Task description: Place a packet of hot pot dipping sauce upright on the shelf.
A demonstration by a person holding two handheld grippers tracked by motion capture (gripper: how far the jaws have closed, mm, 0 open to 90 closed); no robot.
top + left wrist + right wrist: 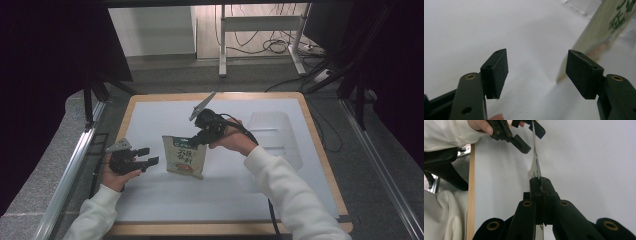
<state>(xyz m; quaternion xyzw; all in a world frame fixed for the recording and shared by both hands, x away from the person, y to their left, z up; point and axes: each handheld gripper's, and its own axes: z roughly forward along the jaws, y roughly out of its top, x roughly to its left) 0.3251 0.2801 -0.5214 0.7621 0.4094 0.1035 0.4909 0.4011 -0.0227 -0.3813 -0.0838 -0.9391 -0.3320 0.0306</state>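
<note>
Foil pouch (184, 156) pinched in right gripper (196, 140) jaws, left gripper (150, 156) jaws agape beside it.

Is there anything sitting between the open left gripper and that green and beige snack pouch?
Nothing visible. The left gripper is open beside the green and beige snack pouch, with bare white table cover between them. The right gripper is clamped on the pouch's top edge.

Person wears white long sleeves (287, 192), loose and creased, ribbed cuffs. Left gripper (150, 156): black, flat square pads (498, 70) with small holes, brass-ringed rivets on arms, grey three-cornered plate on top. Right gripper (195, 141): same black build, brass rivets, grey plate, black cable (270, 215) trailing along sleeve.
</note>
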